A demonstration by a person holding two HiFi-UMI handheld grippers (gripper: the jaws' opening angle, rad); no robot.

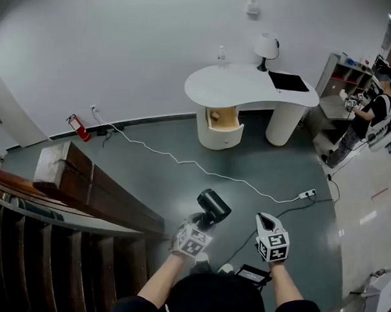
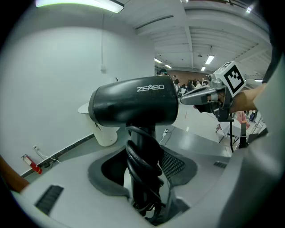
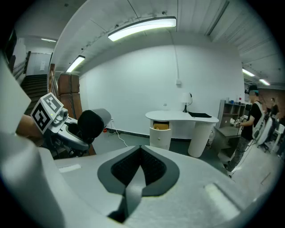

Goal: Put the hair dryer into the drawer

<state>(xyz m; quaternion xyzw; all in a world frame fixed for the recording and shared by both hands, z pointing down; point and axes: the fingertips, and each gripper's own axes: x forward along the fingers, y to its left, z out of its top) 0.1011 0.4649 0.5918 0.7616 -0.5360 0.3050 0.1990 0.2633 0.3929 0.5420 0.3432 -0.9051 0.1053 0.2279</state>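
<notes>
A black hair dryer [image 1: 214, 204] stands upright in my left gripper [image 1: 202, 224], low in the middle of the head view. In the left gripper view its handle, with the cord coiled round it, sits between the pads, and the left gripper [image 2: 144, 168] is shut on it; the barrel [image 2: 133, 107] lies across above. My right gripper [image 1: 264, 219] is beside it on the right, shut with nothing in it, its pads [image 3: 156, 169] meeting. Far ahead a white curved desk [image 1: 244, 85] has an open drawer [image 1: 222, 118] with a wooden inside, which also shows in the right gripper view [image 3: 161, 128].
A white cable [image 1: 183, 162] runs across the dark floor to a power strip [image 1: 307, 194]. A wooden stair railing [image 1: 87, 183] fills the left side. A lamp [image 1: 266, 47] and a black pad [image 1: 288, 81] are on the desk. A person [image 1: 368, 119] stands by shelves at the right.
</notes>
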